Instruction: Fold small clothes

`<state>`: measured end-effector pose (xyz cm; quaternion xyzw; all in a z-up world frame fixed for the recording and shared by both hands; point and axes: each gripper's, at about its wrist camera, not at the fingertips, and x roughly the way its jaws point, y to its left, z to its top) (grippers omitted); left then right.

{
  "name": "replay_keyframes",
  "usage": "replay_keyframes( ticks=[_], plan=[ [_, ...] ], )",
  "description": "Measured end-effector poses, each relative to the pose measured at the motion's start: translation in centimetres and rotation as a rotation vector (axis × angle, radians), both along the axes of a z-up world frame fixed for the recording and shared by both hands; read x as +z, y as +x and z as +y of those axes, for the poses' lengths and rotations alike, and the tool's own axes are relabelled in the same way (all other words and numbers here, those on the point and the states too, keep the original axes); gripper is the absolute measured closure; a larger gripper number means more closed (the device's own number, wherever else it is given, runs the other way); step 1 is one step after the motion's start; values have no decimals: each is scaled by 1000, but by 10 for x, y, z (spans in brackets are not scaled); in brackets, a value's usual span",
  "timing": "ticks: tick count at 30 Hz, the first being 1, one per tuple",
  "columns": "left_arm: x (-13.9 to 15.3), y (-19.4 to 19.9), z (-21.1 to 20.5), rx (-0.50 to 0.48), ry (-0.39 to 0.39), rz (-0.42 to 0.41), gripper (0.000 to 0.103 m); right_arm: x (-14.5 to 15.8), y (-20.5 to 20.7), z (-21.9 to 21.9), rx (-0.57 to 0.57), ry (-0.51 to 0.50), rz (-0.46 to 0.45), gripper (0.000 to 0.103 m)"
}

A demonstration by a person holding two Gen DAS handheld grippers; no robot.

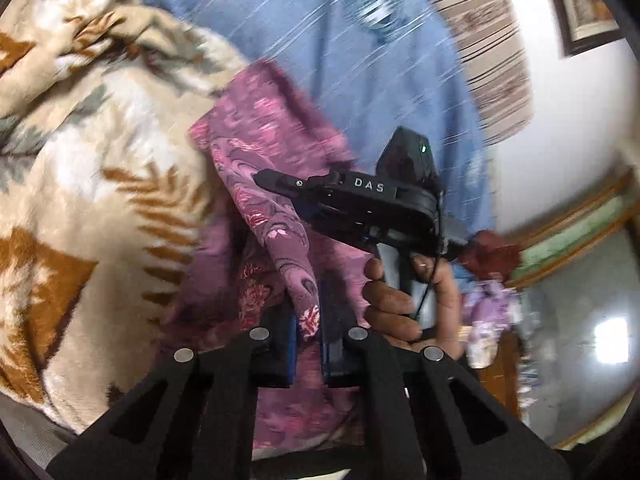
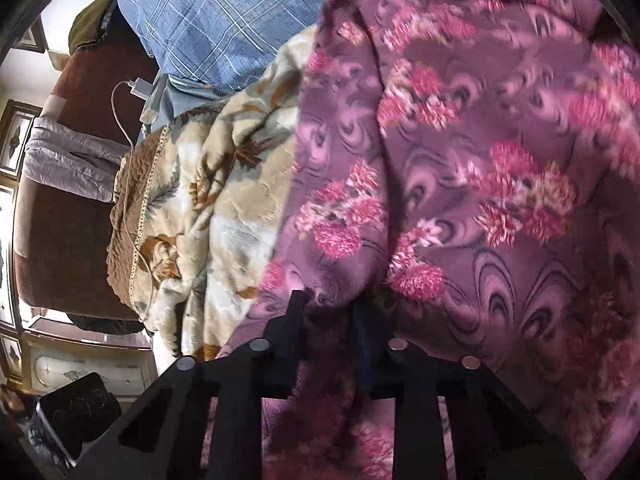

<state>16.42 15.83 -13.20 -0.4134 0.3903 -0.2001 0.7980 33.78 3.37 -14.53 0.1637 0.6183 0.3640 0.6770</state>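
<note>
One purple floral garment point(image 1: 256, 152) hangs between two handheld grippers over a bed: the left gripper point(image 1: 308, 320) has its jaws clamped on a narrow fold, while the right gripper point(image 2: 332, 320) has its jaws closed on bunched cloth that spreads ahead of them. One hand point(image 1: 404, 296) grips the right tool, lettered "DAS". One cream leaf-print blanket point(image 1: 100, 160) and one blue checked cloth point(image 2: 224, 20) lie beyond.

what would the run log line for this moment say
left gripper: shut on pink floral cloth | right gripper: shut on same cloth | surface: beige blanket | fold: not yet done
</note>
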Motion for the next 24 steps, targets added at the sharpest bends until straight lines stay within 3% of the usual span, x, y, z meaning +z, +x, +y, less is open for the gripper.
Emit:
replay_keyframes(
  ticks=[1,3,5,6,7,9,10,11,12,14,15,19,22,24],
  plan=[
    [6,-2,2,-7,-35,-25,97,13,-1,-3,4,26,-25,90],
    [15,-2,-4,-36,-105,-48,97,41,-3,-19,-26,78,-69,90],
    [23,1,-19,-63,-107,-64,97,67,-7,-34,-46,94,-113,90],
    [31,3,-35,-81,-39,-79,97,75,-9,-40,-56,88,-131,91],
    [41,5,-57,-99,98,-97,97,81,-10,-46,-63,73,-146,91],
    [49,9,-86,-149,228,-114,97,86,-15,-61,-81,16,-173,84],
    [45,13,-102,-192,272,-93,97,82,-15,-66,-85,-12,-174,70],
    [42,16,-109,-212,303,-76,97,70,-14,-69,-88,-66,-165,42],
    [35,17,-118,-227,355,-61,97,53,-15,-76,-104,-137,-139,34],
    [21,17,-126,-238,446,-26,97,37,-15,-90,-138,-170,-93,33],
    [13,16,-126,-238,477,-7,97,31,-18,-98,-145,-116,-59,33],
    [-5,12,-119,-245,476,22,97,35,-13,-85,-89,15,-45,33],
    [-5,7,-118,-213,555,29,97,46,5,-37,9,-17,-83,33],
    [-9,7,-114,-208,542,40,97,48,10,4,93,-129,-113,35]
  ],
)
